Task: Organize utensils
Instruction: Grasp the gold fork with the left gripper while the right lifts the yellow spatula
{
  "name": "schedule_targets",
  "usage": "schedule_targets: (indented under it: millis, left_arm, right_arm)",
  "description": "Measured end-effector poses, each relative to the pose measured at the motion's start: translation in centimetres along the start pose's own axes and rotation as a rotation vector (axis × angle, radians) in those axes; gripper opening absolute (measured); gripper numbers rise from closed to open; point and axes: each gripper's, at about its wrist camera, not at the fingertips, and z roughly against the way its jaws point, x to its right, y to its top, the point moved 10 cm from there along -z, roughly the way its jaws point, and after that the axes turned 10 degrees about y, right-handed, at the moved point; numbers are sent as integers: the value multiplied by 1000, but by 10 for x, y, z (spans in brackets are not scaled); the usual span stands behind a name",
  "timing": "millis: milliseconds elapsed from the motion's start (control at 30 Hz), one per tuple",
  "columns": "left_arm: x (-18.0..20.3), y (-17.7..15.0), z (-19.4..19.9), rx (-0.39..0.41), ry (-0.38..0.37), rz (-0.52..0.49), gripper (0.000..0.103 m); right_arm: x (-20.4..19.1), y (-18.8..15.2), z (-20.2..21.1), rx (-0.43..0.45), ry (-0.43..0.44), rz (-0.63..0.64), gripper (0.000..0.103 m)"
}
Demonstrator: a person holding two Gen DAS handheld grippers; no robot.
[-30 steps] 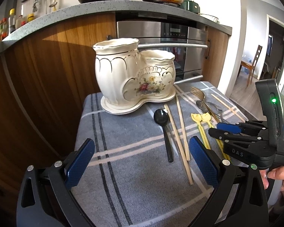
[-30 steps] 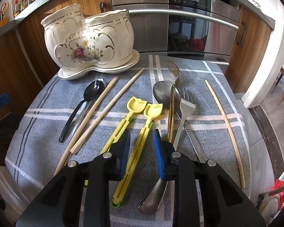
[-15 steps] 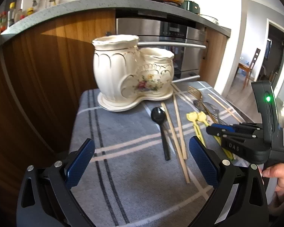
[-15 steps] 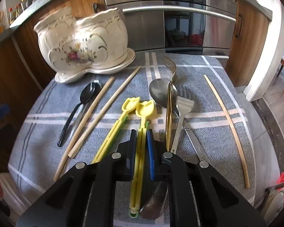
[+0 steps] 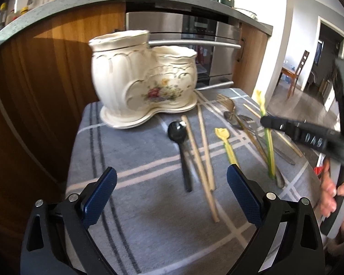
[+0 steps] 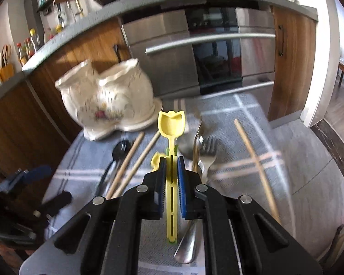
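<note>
A cream two-cup ceramic utensil holder (image 5: 144, 87) stands at the back of the grey checked cloth (image 5: 130, 151); it also shows in the right wrist view (image 6: 107, 100). My right gripper (image 6: 172, 167) is shut on a yellow tulip-ended utensil (image 6: 171, 123), lifted and tilted up off the cloth; the left wrist view shows it too (image 5: 267, 135). A second yellow utensil (image 5: 227, 144) lies on the cloth. My left gripper (image 5: 169, 194) is open and empty, low over the cloth's near edge.
On the cloth lie a black spoon (image 5: 181, 146), two wooden chopsticks (image 5: 201, 146), a lone chopstick (image 6: 256, 167), metal forks and spoons (image 5: 243, 123). An oven (image 6: 217, 52) and wooden cabinets stand behind. The table drops off at the right.
My right gripper closed on one yellow utensil and lifted it, tilting its tulip end upward. Both views swung, and the left gripper stayed open.
</note>
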Motion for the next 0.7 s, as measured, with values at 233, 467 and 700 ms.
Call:
schedule_targets:
  millis: [233,467,700]
  left_arm:
    - [62,20,-14,-14,-93,-93,95]
    - [114,48,-49,-36,-163,-112,78]
    - [143,77,-97,-101,-177,-106,64]
  right_arm:
    - [28,20,30,93,-2,-44,10]
    - [50,18,39,100,29,-92,10]
    - [60,15,46,96,55,-111,10]
